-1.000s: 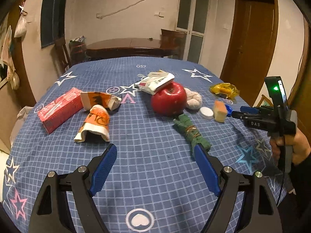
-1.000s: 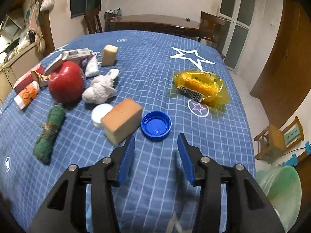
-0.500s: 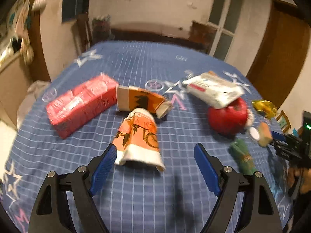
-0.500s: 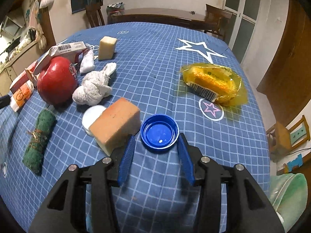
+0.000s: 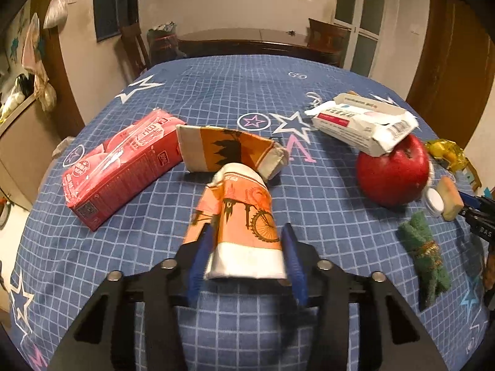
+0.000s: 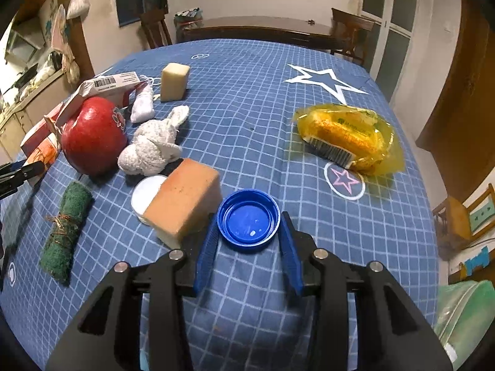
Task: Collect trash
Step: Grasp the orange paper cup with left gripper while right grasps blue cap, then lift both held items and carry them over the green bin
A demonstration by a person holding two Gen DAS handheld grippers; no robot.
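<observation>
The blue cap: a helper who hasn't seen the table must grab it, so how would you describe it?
On the blue checked tablecloth, look near the front edge, right of the red apple. The blue cap lies open side up between the right claw's tips, beside an orange sponge. It is the only round blue piece.

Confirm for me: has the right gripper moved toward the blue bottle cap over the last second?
Yes. The right gripper has advanced toward the blue bottle cap, which lies on the tablecloth; its fingers now flank the cap instead of stopping short.
</observation>
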